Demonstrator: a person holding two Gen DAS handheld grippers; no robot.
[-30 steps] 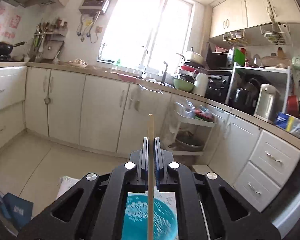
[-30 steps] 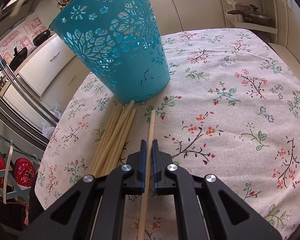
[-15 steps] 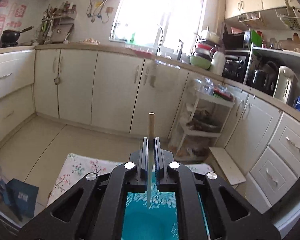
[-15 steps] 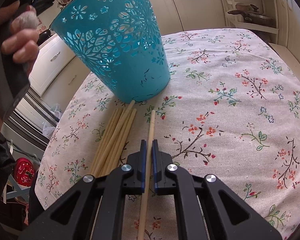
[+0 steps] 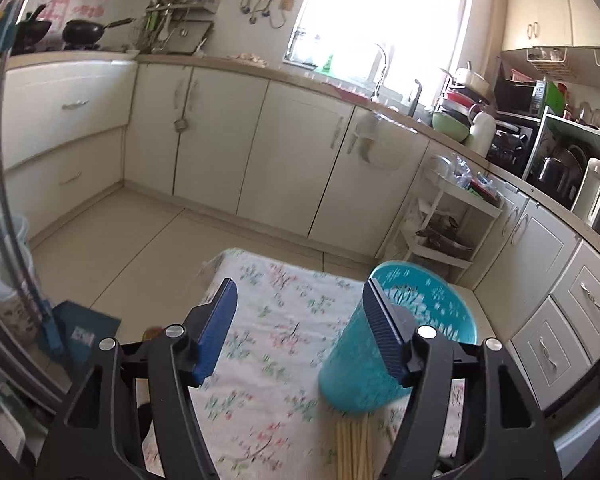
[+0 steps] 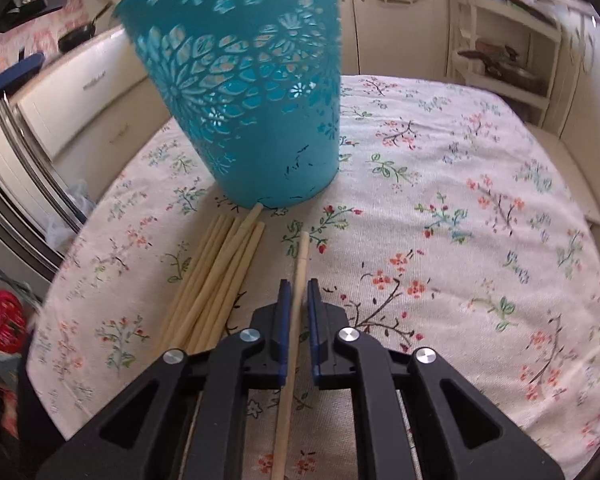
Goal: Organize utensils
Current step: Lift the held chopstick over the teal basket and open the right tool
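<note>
Jaws of the left gripper [image 5: 299, 322] gape wide, empty; the right gripper's [image 6: 297, 294] narrowly flank a chopstick [image 6: 295, 300].

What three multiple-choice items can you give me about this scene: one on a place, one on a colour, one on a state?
1. Where does the bundle of pale wooden chopsticks lie?
A. Inside the basket
B. On the floral tablecloth, by the basket's base
C. On the kitchen counter

2. What colour is the perforated plastic basket?
A. Red
B. White
C. Teal

3. In what state is the left hand-held gripper?
A. Open and empty
B. Shut on a chopstick
C. Shut on the basket's rim

Answers:
1 B: the bundle of pale wooden chopsticks rests on the floral tablecloth, its far ends at the basket's foot.
2 C: the perforated plastic basket is teal all over.
3 A: the left hand-held gripper has its fingers wide apart with only cloth between them.
</note>
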